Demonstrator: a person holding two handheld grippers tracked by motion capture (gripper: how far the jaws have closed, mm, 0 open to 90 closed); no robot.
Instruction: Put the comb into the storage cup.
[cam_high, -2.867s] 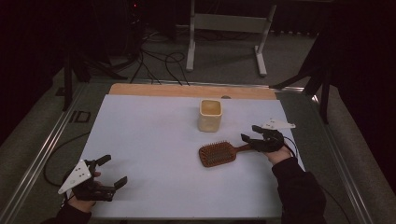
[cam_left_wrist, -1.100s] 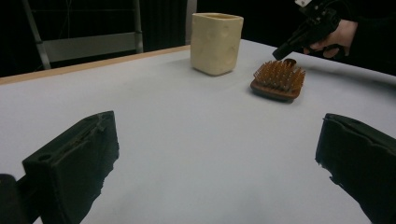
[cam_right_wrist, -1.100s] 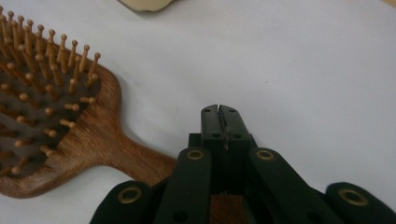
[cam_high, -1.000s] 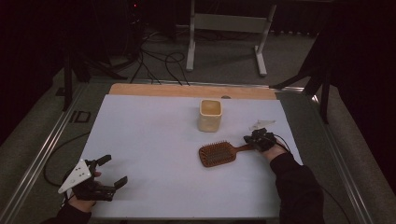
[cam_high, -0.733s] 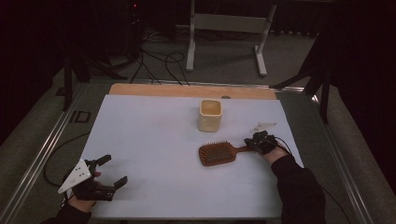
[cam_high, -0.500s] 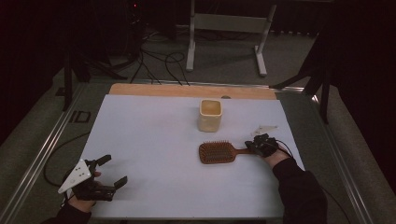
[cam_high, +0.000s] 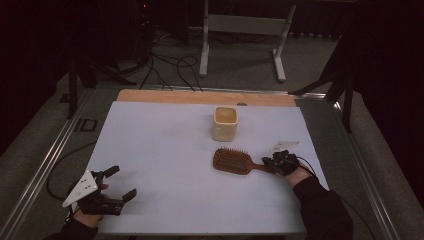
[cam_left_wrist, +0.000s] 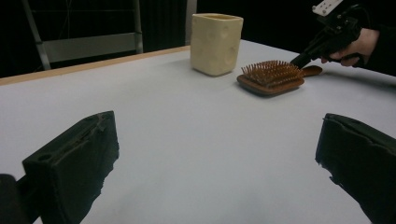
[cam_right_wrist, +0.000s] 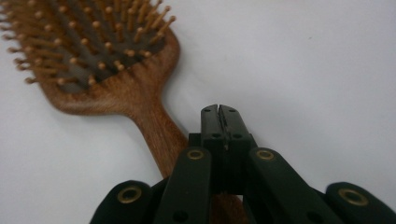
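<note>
Brown wooden paddle hairbrush (cam_high: 233, 160) lies bristles-up on the white bench (cam_high: 165, 150), just in front of the cream square ceramic cup (cam_high: 225, 123). Right hand-held gripper (cam_right_wrist: 218, 114) sits over the brush handle, jaws pressed together, nothing between them. Left hand-held gripper (cam_high: 117, 183), well left of the cup, jaws spread wide.

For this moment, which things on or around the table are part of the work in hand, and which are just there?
In the job:
wooden hairbrush, bristles up
right gripper, at the brush handle, jaws closed together above it

Just there:
cream cup, upright behind the brush
left gripper, open, near the table's front edge
white table cover
</note>
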